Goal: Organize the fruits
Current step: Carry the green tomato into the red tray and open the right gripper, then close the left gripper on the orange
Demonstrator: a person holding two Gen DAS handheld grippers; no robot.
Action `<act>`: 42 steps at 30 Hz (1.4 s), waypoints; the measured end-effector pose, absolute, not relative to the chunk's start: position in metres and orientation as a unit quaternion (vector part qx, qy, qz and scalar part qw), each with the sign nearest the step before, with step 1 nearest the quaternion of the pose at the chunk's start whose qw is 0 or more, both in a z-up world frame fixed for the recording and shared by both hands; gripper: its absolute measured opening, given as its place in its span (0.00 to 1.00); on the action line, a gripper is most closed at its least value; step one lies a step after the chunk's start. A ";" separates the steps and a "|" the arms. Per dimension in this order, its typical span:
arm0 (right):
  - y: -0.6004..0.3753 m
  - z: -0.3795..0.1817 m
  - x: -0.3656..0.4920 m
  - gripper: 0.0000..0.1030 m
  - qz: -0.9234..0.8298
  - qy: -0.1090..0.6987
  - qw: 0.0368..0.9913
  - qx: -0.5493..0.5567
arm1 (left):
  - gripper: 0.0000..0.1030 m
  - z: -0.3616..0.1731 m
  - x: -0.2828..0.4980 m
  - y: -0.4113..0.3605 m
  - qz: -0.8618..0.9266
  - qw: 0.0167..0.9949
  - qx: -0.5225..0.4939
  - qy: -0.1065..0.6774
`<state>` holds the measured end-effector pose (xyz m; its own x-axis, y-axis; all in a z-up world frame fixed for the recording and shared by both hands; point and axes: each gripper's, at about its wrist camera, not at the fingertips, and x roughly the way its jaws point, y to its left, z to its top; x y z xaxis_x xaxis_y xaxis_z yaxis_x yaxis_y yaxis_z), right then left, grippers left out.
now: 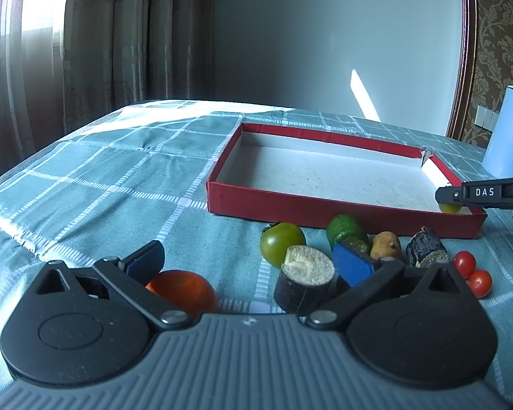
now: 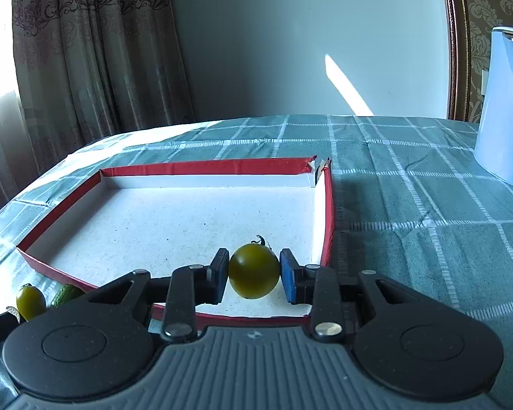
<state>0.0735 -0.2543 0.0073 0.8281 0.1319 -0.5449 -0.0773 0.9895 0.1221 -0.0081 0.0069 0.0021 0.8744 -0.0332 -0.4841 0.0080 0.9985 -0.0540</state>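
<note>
Our right hand-held gripper [image 2: 254,278] is clamped on a small green tomato [image 2: 254,271], pads pressing its two sides. We hold it just over the near right corner of the red box [image 2: 201,167], so down is the way. Our left hand-held gripper [image 1: 253,266] stands apart, empty, over the worktop [image 1: 102,177] by the other fruits.

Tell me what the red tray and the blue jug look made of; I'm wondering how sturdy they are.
The red tray: probably cardboard, matte red outside, speckled white inside, with a torn far corner. The blue jug: smooth and slightly glossy, possibly plastic or coated metal; the pictures leave it open.
</note>
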 end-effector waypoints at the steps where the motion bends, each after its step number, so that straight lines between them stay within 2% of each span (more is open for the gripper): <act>1: -0.255 0.006 0.075 0.31 0.058 0.292 0.953 0.051 | 1.00 0.002 -0.008 0.007 -0.011 0.968 -0.026 0.251; 5: -0.258 0.008 0.072 0.32 0.066 0.281 0.956 0.058 | 1.00 0.002 -0.008 0.007 -0.011 0.968 -0.026 0.251; 7: -0.263 0.010 0.067 0.43 0.059 0.260 0.961 0.068 | 1.00 0.002 -0.008 0.007 -0.011 0.968 -0.027 0.251; 12: -0.282 0.022 0.041 0.48 0.027 0.180 0.979 0.093 | 1.00 0.004 -0.012 0.016 -0.011 0.968 -0.044 0.248; 14: -0.291 0.022 0.037 0.50 0.023 0.171 0.979 0.110 | 1.00 0.004 -0.019 0.020 -0.017 0.968 -0.045 0.245; 16: -0.298 0.021 0.038 0.61 0.015 0.174 0.976 0.128 | 1.00 0.006 -0.032 0.025 -0.030 0.971 -0.044 0.231; 22: -0.307 0.024 0.036 0.61 0.020 0.163 0.973 0.159 | 1.00 0.005 -0.067 0.025 -0.082 0.980 -0.019 0.180; 32: -0.306 0.021 0.030 0.62 0.030 0.163 0.972 0.164 | 1.00 0.010 -0.064 0.035 -0.062 0.977 0.003 0.202; 36: -0.307 0.022 0.028 0.62 0.030 0.157 0.973 0.166 | 1.00 0.006 -0.054 0.043 -0.047 0.970 0.001 0.238; 37: -0.306 0.022 0.027 0.62 0.029 0.157 0.973 0.165 | 0.97 0.005 -0.052 0.045 -0.048 0.968 0.000 0.245; 40: -0.305 0.022 0.027 0.62 0.027 0.160 0.974 0.160 | 0.77 -0.002 -0.044 0.045 -0.056 0.960 -0.002 0.273; 42: -0.303 0.022 0.027 0.67 0.023 0.159 0.975 0.157 | 0.69 -0.005 -0.041 0.045 -0.057 0.957 -0.005 0.284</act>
